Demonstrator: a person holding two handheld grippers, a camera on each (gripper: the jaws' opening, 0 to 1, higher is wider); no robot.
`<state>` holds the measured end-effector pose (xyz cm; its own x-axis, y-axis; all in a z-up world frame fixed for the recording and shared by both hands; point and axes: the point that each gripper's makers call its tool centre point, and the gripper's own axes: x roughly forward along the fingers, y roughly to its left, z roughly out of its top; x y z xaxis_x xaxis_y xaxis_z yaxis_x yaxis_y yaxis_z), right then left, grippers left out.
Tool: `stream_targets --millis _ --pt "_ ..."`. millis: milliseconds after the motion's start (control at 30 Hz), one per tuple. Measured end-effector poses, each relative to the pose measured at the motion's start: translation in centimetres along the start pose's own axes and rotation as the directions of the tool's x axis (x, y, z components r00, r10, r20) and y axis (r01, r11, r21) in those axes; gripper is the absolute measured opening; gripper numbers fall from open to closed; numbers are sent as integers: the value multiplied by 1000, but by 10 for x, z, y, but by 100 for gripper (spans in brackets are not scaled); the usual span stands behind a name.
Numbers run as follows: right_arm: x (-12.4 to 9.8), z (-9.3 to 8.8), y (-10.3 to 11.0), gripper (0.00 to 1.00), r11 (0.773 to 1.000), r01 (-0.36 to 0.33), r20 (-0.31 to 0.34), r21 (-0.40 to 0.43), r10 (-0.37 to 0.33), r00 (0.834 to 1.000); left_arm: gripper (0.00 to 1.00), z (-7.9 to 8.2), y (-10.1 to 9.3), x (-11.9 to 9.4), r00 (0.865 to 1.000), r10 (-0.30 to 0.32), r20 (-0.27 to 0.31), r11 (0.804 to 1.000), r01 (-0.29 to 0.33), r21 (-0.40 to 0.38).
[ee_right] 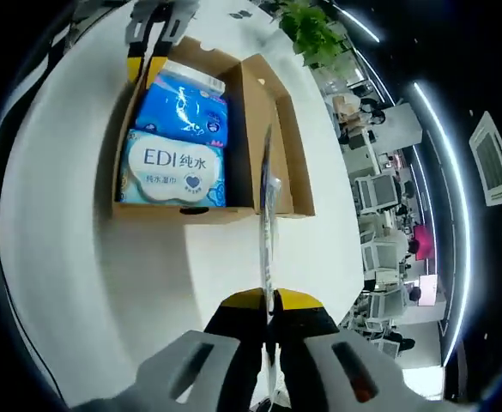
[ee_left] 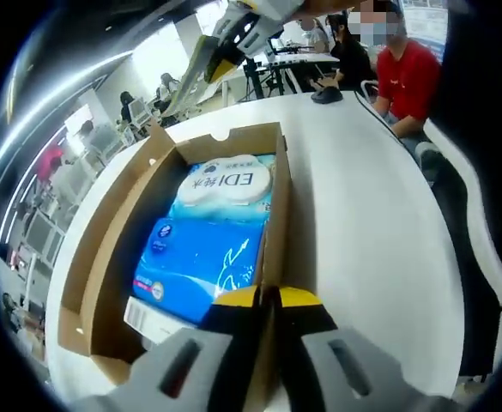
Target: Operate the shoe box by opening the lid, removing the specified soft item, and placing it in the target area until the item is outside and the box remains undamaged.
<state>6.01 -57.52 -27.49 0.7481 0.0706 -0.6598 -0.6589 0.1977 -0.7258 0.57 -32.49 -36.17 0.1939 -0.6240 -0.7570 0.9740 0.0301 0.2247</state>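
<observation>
Blue soft wet-wipe pack [ee_left: 209, 236] marked "EDI" lies inside my open brown cardboard shoe box [ee_right: 268, 129] on the white surface [ee_right: 105, 275]. Left tongs [ee_left: 270, 296] pinch the box wall; right tongs [ee_right: 269, 300] pinch a thin plastic sheet [ee_right: 268, 215].

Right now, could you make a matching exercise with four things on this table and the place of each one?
1. blue soft pack of wipes
2. brown cardboard box
3. thin flat sheet
4. white table

A. between the jaws of the right gripper
B. under the box
C. inside the box
D. wall pinched by the jaws of the left gripper

Pairs: 1-C, 2-D, 3-A, 4-B
</observation>
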Motion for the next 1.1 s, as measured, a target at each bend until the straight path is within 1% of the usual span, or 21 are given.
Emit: stream_targets --millis 133,167,233,267,333,433,533,567,600,700,833,867,900,967,1033,1100 --pt "6 -18 13 2 1000 -22 3 18 22 1000 6 1 -1 0 1000 -2 -3 1000 2 -5" --pt "8 -21 17 2 999 -32 0 22 32 999 6 1 -1 0 1000 -5 -4 1000 5 -17" --pt "10 -26 22 2 999 -40 1 18 40 999 6 1 -2 0 1000 -7 -6 1000 7 -24" --pt "12 -28 25 2 999 -45 5 18 45 999 6 -1 -1 2 1000 -6 -11 1000 6 -26" --pt "20 -32 32 2 998 -67 -2 21 67 998 6 -1 -2 2 1000 -4 -14 1000 4 -28" --pt "28 -34 38 2 996 -90 0 25 90 996 6 1 -3 0 1000 -2 -15 999 2 -32" --pt "39 -40 52 2 989 -142 -18 39 142 990 6 0 -2 1 1000 -7 -12 999 7 -35" --pt "42 -41 54 2 989 -148 -31 27 149 988 6 0 -2 1 1000 -8 -12 999 7 -36" --pt "44 -41 55 2 988 -151 -31 23 152 988 6 1 -3 0 1000 -11 -14 999 10 -35" --pt "55 -43 57 2 985 -168 -42 30 169 985 6 -1 -2 2 1000 -12 -11 999 12 -42" --pt "67 -42 62 2 981 -191 -56 31 192 980 5 0 -3 2 1000 -21 -6 999 21 -34" --pt "69 -42 65 2 980 -198 -56 31 199 978 5 3 -3 0 1000 -22 -3 999 22 -36" --pt "71 -42 70 2 976 -214 -60 43 216 974 5 2 -3 0 1000 -26 1 999 26 -42" --pt "73 -44 73 2 976 -217 -67 19 218 974 5 1 -2 1 1000 -31 4 999 31 -43" --pt "73 -43 77 2 971 -236 -60 28 237 970 4 1 -3 1 999 -38 9 999 38 -37" --pt "73 -44 78 2 971 -237 -62 26 238 969 4 0 -3 3 999 -38 9 999 38 -33"
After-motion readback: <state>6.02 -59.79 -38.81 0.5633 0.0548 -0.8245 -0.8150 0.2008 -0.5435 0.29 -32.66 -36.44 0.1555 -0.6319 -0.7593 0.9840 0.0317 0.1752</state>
